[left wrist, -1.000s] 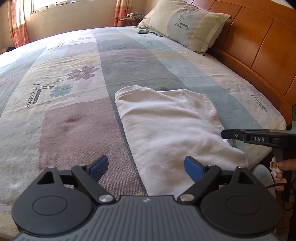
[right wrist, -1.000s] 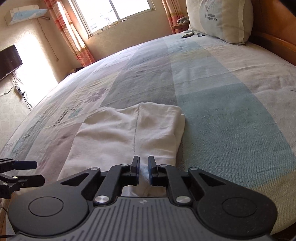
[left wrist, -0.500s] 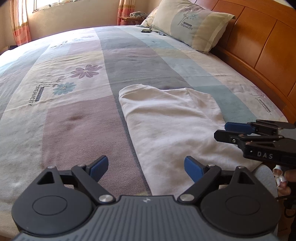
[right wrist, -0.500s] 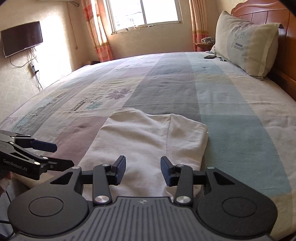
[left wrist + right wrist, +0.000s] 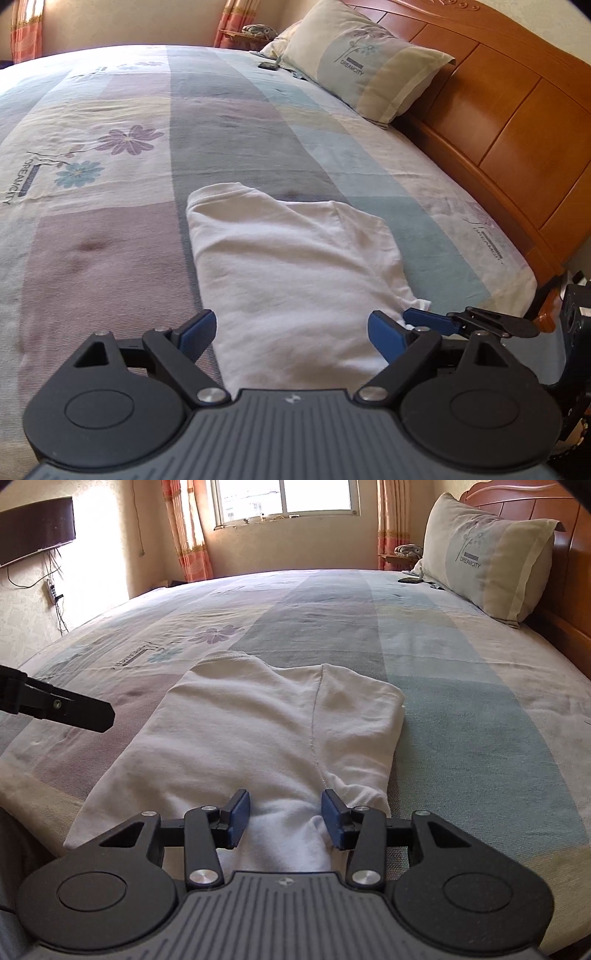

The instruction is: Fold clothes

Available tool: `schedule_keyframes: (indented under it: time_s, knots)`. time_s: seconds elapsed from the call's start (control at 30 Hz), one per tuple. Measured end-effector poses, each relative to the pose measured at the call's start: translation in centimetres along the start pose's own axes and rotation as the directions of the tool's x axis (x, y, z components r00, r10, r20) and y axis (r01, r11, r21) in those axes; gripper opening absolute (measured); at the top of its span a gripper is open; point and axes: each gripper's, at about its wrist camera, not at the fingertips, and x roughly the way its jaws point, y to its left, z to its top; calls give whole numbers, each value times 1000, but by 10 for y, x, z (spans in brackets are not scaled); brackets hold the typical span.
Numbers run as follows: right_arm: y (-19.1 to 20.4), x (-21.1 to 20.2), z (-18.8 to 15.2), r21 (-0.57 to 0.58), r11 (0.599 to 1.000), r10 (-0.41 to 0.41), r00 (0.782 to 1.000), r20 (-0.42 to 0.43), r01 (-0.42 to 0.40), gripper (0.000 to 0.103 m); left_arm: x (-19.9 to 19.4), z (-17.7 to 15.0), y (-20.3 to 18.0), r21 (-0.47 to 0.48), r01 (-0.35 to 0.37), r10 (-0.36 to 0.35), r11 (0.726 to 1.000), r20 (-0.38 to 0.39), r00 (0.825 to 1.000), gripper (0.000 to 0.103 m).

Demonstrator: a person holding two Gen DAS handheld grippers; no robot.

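A white folded garment lies on the patchwork bedsheet, its near end at the bed's edge. My left gripper hovers wide open over that near end, touching nothing. In the left wrist view the right gripper's blue fingers show beside the garment's near right corner. In the right wrist view the same garment stretches away, with a seam down its right part. My right gripper stands partly open, a bunched white fold between the pads but not pinched. One dark finger of the left gripper pokes in from the left.
A pillow leans on the wooden headboard at the far right, with a small dark object on the sheet beside it. A window and a wall screen are beyond the bed.
My right gripper has let go of the garment's near fold, its jaws going from shut to partly open, and rolled level. Both grippers have shifted a little along the bed's edge.
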Motion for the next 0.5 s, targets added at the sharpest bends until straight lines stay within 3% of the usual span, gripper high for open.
schedule_keyframes:
  time_s: [0.17, 0.4, 0.5]
  knots:
    - [-3, 0, -1, 9, 1000, 13, 1000, 9, -13, 49, 32, -8, -3, -30, 52, -54, 998, -65, 996, 89]
    - [-6, 0, -4, 21, 999, 32, 999, 24, -33, 50, 24, 0, 2, -63, 65, -69, 996, -54, 996, 90]
    - [-5, 0, -4, 14, 999, 38, 999, 27, -39, 56, 29, 4, 5, -89, 82, -87, 993, -51, 995, 90]
